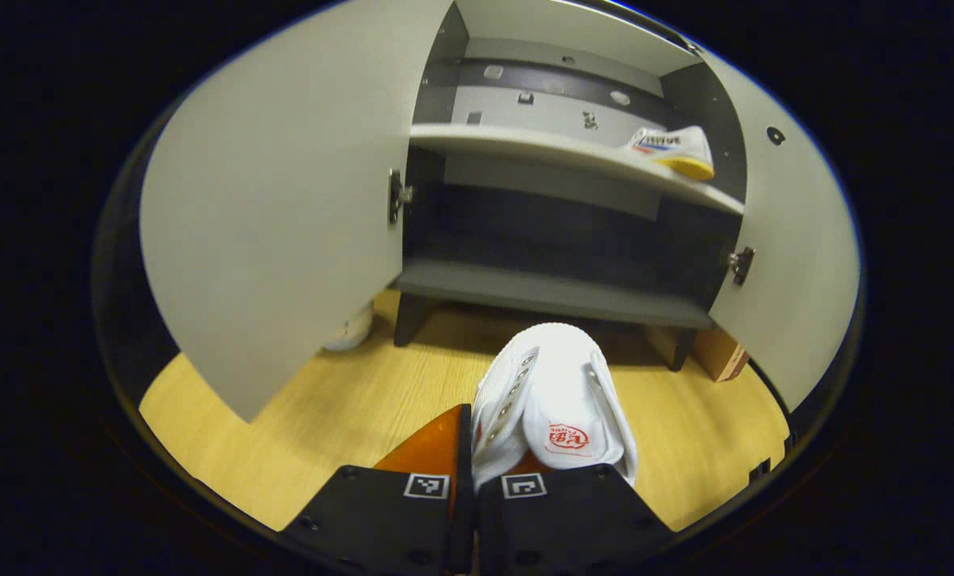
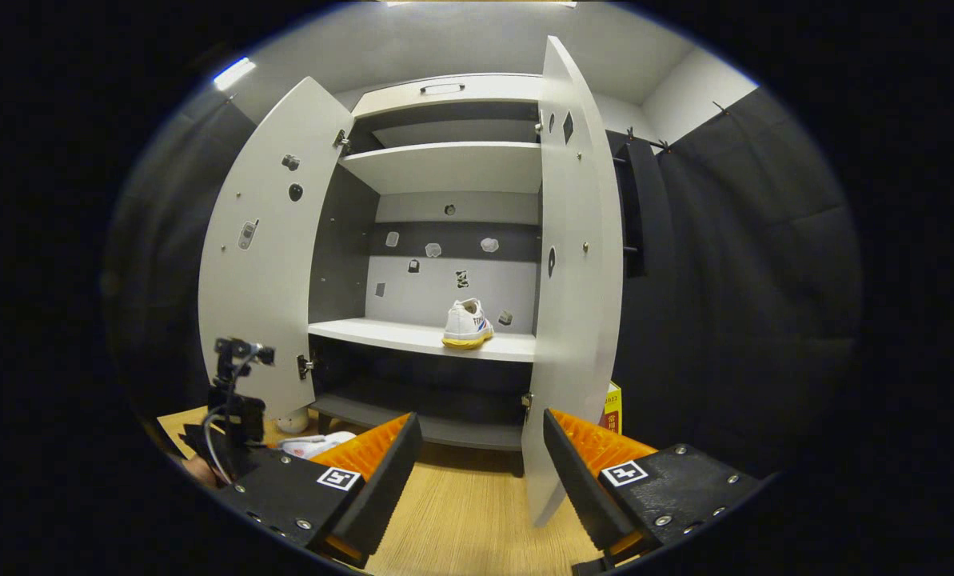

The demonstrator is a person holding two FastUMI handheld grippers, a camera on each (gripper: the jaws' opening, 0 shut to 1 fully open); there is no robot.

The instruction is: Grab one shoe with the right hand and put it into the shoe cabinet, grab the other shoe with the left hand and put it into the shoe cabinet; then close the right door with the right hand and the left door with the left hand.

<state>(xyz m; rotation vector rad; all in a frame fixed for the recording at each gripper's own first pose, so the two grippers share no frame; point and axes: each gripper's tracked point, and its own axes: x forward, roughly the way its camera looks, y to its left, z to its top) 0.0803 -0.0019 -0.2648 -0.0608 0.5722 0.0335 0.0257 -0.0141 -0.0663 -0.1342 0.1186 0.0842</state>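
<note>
My left gripper [image 1: 477, 452] is shut on the side wall of a white shoe with a red tongue logo [image 1: 556, 400], held low over the wooden floor in front of the shoe cabinet [image 1: 540, 292]. Both cabinet doors stand open. A second white shoe with a yellow sole [image 1: 676, 150] rests on the middle shelf at the right. In the right gripper view this shelved shoe [image 2: 466, 324] sits by the right door [image 2: 572, 280]. My right gripper [image 2: 477, 472] is open and holds nothing, facing the cabinet from farther back. The left gripper [image 2: 237, 400] and its shoe [image 2: 317, 444] show at lower left.
The left door [image 1: 269, 224] swings wide toward me; the right door's lower corner hangs above the floor [image 2: 461, 512]. A small white round object [image 1: 349, 328] lies behind the left door. A yellow box [image 2: 612, 408] stands by the cabinet's right foot.
</note>
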